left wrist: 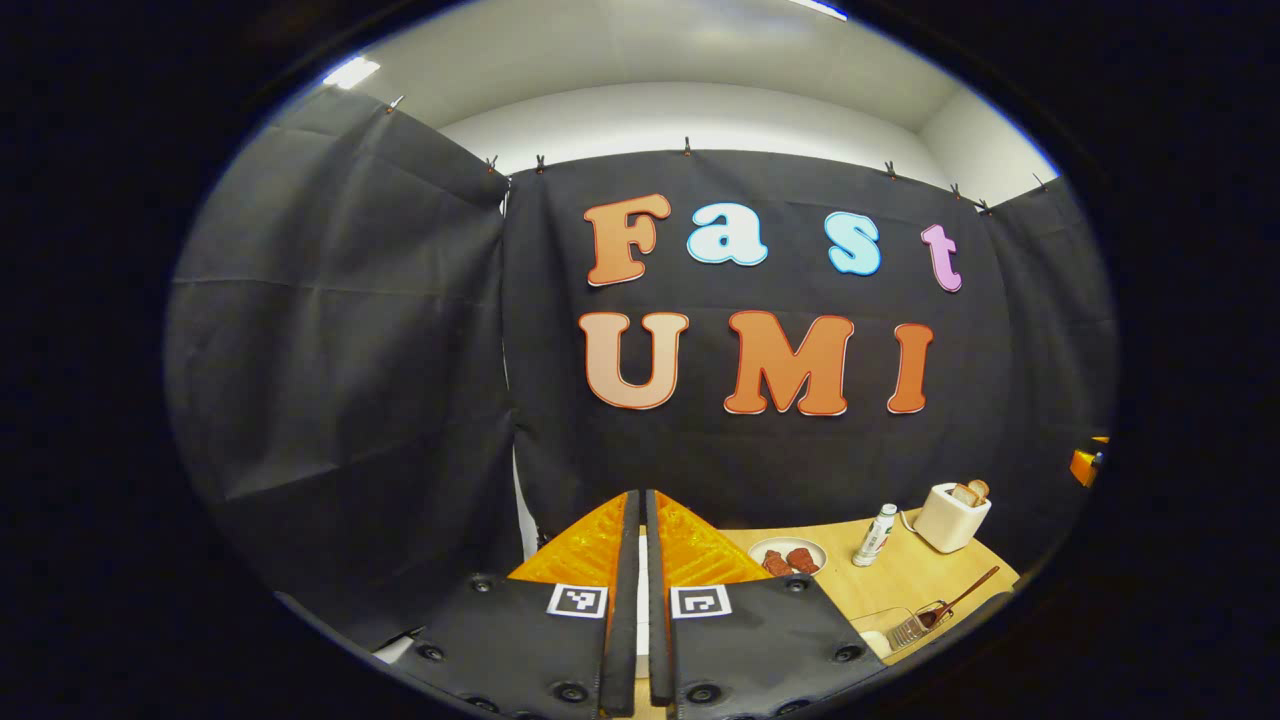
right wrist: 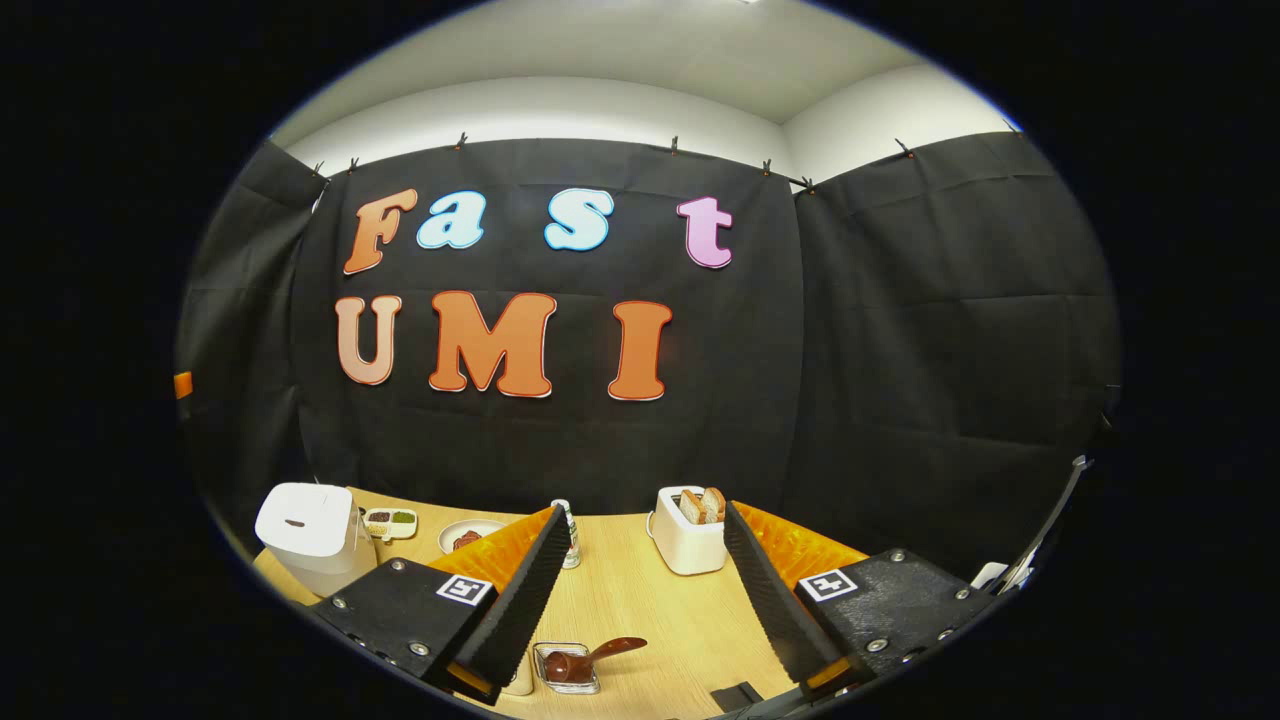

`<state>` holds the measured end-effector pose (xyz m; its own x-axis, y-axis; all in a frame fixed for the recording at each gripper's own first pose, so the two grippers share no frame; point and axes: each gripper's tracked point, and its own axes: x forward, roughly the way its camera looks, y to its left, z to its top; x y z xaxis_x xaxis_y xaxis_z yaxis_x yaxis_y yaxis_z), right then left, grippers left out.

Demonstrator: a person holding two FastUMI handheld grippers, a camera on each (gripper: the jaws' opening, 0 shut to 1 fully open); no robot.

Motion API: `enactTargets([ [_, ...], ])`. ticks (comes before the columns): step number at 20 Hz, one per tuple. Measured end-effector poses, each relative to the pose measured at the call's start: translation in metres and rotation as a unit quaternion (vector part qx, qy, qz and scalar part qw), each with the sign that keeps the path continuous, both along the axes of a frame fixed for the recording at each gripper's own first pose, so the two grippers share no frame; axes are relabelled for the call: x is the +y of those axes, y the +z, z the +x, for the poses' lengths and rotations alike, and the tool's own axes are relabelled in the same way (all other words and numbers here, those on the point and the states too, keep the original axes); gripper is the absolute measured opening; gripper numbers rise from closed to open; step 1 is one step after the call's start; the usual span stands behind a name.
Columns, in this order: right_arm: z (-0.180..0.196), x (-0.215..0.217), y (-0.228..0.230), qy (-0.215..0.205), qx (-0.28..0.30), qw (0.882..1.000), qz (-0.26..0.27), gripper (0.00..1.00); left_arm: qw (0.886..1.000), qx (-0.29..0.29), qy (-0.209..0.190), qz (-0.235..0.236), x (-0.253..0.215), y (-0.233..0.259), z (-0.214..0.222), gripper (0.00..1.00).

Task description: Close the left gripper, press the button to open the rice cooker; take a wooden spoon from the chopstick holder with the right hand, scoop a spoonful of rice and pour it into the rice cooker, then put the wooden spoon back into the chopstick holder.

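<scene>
A: Your left gripper has its jaws drawn together, the two black pads almost meeting with a thin slit between them, and nothing sits in that slit. It is raised above the bench and aimed at the black cloth wall.

B: And the right one?

A: Your right gripper has its jaws spread wide and empty, above the wooden bench.

B: Where is the rice cooker?

A: In the right gripper view, take the toaster as your landmark. It is white, with slices of bread standing in it, toward the back of the bench. The white rice cooker stands well to the left of the toaster, at the bench's left end, with its lid down. Just beside the cooker, on the toaster's side, is a small divided dish. A plate with something reddish-brown lies between that dish and the toaster, and a slim bottle stands nearer the toaster's left.

B: The wooden spoon?

A: In front of the toaster, near the bench's close edge, a dark wooden spoon rests in a small clear container, its handle slanting up toward the right. It lies between your right jaws as seen, but below them, not touched. Whether that container is the chopstick holder I cannot tell.

B: Does the left gripper view add anything?

A: There the toaster sits at far right, the bottle just left of it, the plate further left, and the spoon in front of the toaster.
</scene>
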<state>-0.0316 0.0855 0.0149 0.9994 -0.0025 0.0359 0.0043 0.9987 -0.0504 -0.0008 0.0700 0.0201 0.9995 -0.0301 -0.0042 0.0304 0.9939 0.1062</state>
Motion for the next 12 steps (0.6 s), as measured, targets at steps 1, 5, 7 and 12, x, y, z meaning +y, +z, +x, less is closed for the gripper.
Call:
enactTargets([
  [1, 0.000, 0.002, 0.000, 0.002, 0.000, 1.000, 0.000, 0.96, 1.000, 0.008, -0.004, -0.003, -0.001, -0.003, 0.003, 0.10],
  [5, 0.003, 0.004, -0.003, 0.004, 0.005, 1.000, 0.000, 0.96, 0.999, 0.026, -0.009, -0.022, 0.001, -0.011, 0.031, 0.05],
  [7, 0.004, 0.005, -0.005, 0.004, 0.006, 1.000, -0.001, 0.96, 0.999, 0.036, -0.023, -0.029, -0.005, -0.021, 0.020, 0.06],
  [12, 0.008, 0.005, -0.006, 0.005, 0.007, 1.000, -0.005, 0.96, 0.995, 0.085, -0.046, -0.018, -0.017, -0.053, 0.047, 0.04],
])
